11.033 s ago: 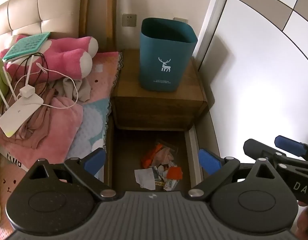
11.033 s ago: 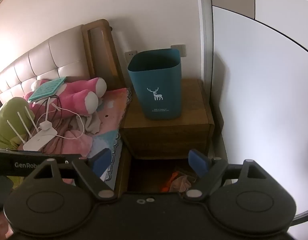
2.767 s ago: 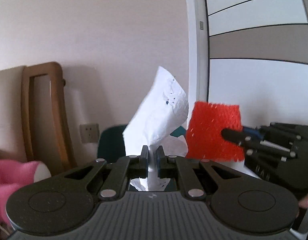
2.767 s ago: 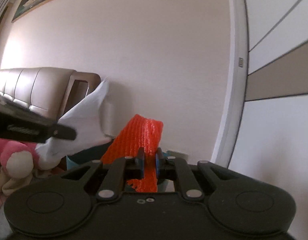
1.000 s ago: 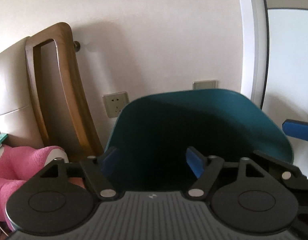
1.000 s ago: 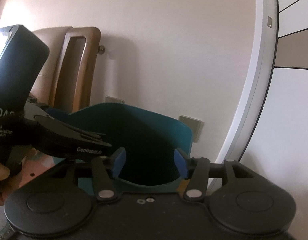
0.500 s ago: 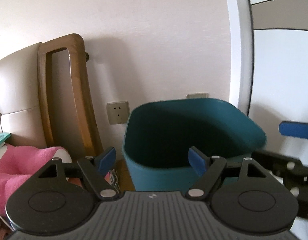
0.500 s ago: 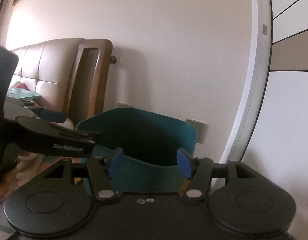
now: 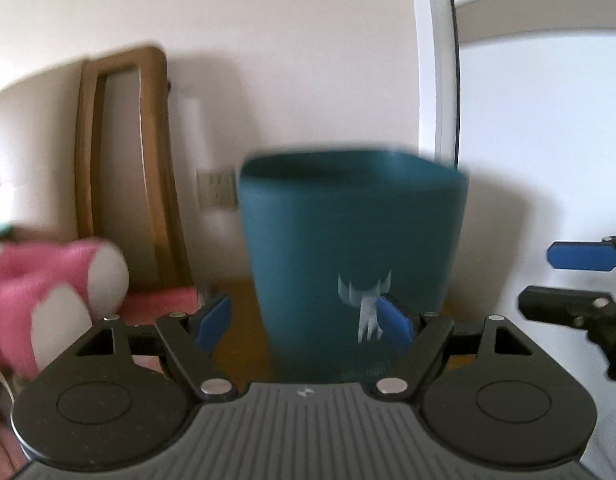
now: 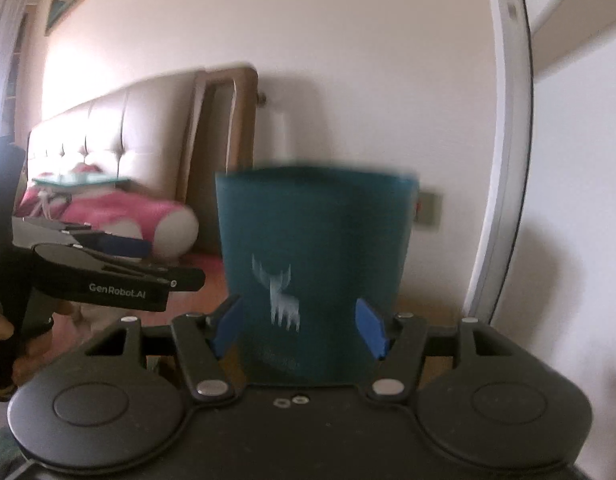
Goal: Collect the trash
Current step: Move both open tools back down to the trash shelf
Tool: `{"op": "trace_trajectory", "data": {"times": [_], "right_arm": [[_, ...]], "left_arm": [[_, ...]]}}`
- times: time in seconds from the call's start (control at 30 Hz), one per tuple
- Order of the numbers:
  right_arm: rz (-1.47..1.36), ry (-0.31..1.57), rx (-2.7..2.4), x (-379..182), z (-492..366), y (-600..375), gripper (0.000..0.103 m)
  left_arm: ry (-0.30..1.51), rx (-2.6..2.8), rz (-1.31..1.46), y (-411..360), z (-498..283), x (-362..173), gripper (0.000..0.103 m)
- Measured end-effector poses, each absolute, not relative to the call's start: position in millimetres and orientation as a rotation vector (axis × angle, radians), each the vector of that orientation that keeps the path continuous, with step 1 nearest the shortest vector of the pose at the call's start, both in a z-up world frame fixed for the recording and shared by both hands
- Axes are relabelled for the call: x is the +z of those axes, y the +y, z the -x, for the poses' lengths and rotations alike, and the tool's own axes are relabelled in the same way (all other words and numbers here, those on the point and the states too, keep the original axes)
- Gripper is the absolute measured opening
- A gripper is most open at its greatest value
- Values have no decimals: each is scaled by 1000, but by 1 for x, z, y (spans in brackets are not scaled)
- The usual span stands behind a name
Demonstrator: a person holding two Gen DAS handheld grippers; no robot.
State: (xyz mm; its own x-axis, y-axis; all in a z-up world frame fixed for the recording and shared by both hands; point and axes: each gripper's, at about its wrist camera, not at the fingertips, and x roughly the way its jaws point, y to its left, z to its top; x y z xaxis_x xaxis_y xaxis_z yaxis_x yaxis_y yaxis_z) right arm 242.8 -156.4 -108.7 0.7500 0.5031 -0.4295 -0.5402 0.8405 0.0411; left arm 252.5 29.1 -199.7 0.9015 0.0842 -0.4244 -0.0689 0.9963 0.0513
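Both grippers have dropped and pulled back from the bin's mouth since a second ago, so its front wall now fills the view instead of its dark inside.

Beyond the left gripper (image 9: 304, 322), the teal trash bin (image 9: 351, 248) stands upright on the wooden nightstand (image 9: 244, 320), its white deer print just past the spread blue fingertips (image 9: 214, 320), which grip nothing. Ahead of the right gripper (image 10: 300, 326) the same bin sits framed by the fingers; they are parted and empty, not touching it. Left of the fingers lies a pink plush toy (image 10: 148, 212) on the bed, under the padded headboard (image 10: 120, 132). Motion blur softens everything.
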Motion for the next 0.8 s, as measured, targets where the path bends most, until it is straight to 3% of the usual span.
{"op": "trace_trajectory", "data": {"times": [0.37,0.8], "right_arm": [[83,766,527,-262,-241,-174,62],[86,1050,436,-398,-234,-194,62]], "left_arm": [[648,81,-8,15,-244,-345,80],[881,58,-38,-3,-241,-485,80]]}}
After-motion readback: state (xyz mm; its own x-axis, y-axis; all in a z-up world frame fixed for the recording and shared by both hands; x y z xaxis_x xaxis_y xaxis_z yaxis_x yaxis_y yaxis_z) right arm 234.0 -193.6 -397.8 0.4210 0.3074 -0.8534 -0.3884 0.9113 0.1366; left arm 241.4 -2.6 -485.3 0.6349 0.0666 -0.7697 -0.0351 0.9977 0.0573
